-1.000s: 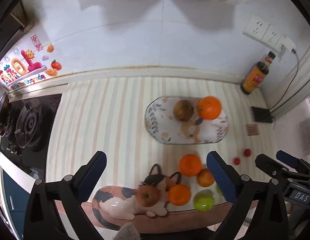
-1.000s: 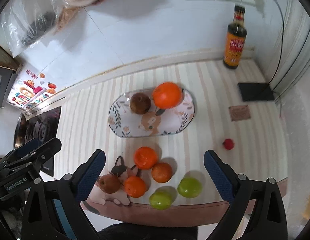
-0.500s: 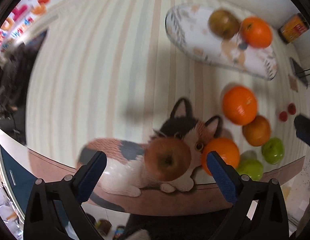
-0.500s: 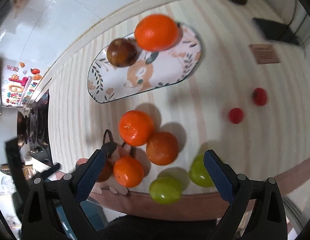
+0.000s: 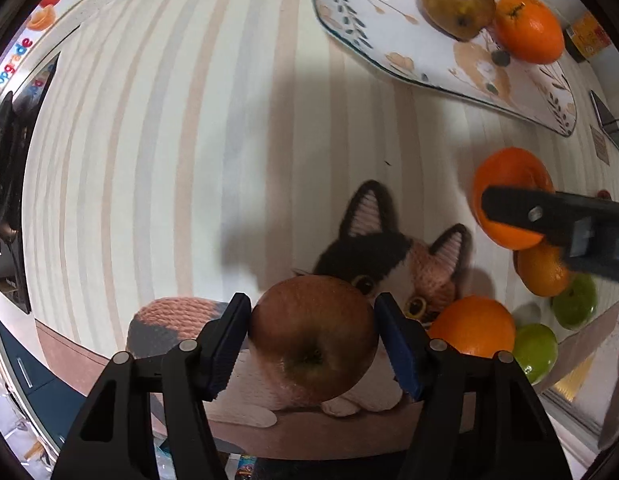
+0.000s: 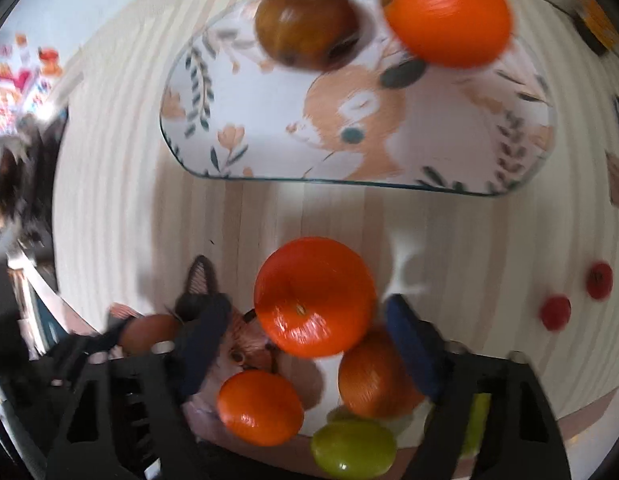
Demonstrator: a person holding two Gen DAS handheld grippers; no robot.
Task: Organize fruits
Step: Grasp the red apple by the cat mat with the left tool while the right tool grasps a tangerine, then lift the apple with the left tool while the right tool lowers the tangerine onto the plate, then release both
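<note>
**Two grasps closing on fruit at the near edge**

Both tongs have dropped from a high overview a second ago to just above the counter, and their fingers have narrowed from wide apart. My left gripper [image 5: 313,340] is now clenched on the russet apple [image 5: 313,336], both blue pads touching its flanks at the lower centre of the left view; the apple sits on the knitted cat mat [image 5: 389,248]. My right gripper [image 6: 305,340] straddles the large orange [image 6: 313,296] at lower centre of its view, jaws partly closed. That picture is blurred, so I cannot tell whether the pads touch it.

I judge the step to be picking up. The next move calls for lifting both fruits and carrying them to the oval plate [image 6: 269,128] in the upper part of the frame, which already holds a brown apple [image 6: 305,20] and an orange [image 6: 445,12].

The apple skin looks smooth and dull, round with a stem dimple toward me. The oranges are glossy and pebbled. Two green fruits [image 5: 535,350] lie lower right, waxy. The plate is flat, printed with leaves and a fox, on a striped cloth [image 5: 149,160].
</note>
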